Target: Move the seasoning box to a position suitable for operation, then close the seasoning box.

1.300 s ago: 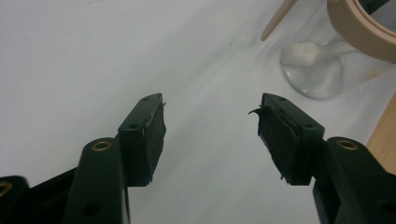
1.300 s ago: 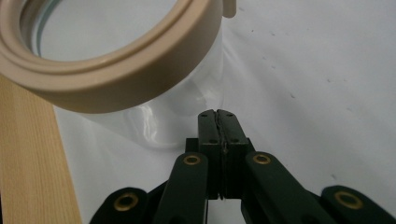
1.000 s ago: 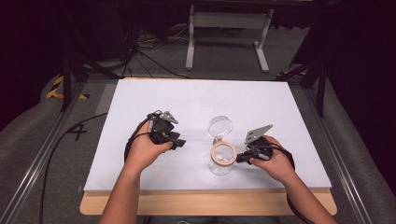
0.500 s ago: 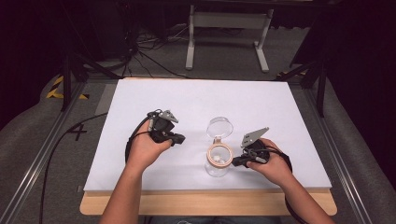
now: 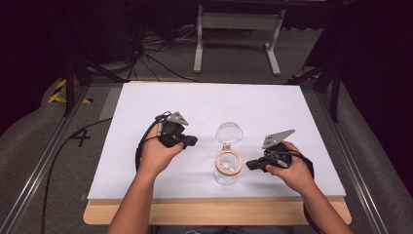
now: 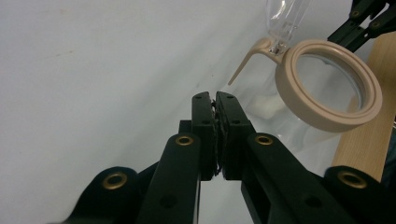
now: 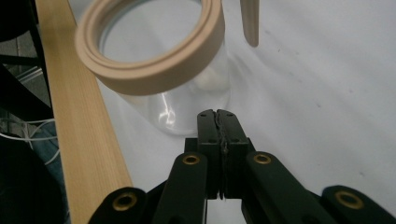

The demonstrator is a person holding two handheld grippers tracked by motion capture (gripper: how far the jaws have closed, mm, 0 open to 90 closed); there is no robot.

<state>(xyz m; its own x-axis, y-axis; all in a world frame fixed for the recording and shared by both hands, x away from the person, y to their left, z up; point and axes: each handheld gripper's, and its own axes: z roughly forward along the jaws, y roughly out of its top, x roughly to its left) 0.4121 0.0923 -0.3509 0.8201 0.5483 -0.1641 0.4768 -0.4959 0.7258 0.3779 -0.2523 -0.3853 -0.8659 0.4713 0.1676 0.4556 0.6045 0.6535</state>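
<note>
White sheeting covers the tabletop (image 5: 195, 102) in the high view, with a strip of bare wood along the near edge. A clear glass jar (image 5: 227, 168) with a beige rim stands near that edge, about midway between the two hands. Its clear lid (image 5: 229, 132) is swung open on the far side, hinged to the rim. The left gripper (image 5: 187, 141) sits left of the jar, apart from it, held in the left hand (image 5: 158, 153), its jaws pointing toward the jar. The right gripper (image 5: 251, 165) is just right of the jar, held in the right hand (image 5: 290, 168), with its tip close to the glass; whether it touches cannot be told here. Cables and a metal stand (image 5: 237, 29) lie on the floor beyond the tabletop.

From the left gripper view, the left gripper (image 6: 215, 100) has its jaws pressed together with nothing between them, hovering over the white surface. The jar (image 6: 327, 93) is ahead and to the upper right, its beige rim tilted in the frame, a beige latch arm (image 6: 247, 58) reaching off the rim.

From the right gripper view, the right gripper (image 7: 217, 114) likewise has its jaws closed on nothing. The jar (image 7: 187, 98) stands just ahead, near the tips, and the wooden edge (image 7: 79, 121) runs along the left.
</note>
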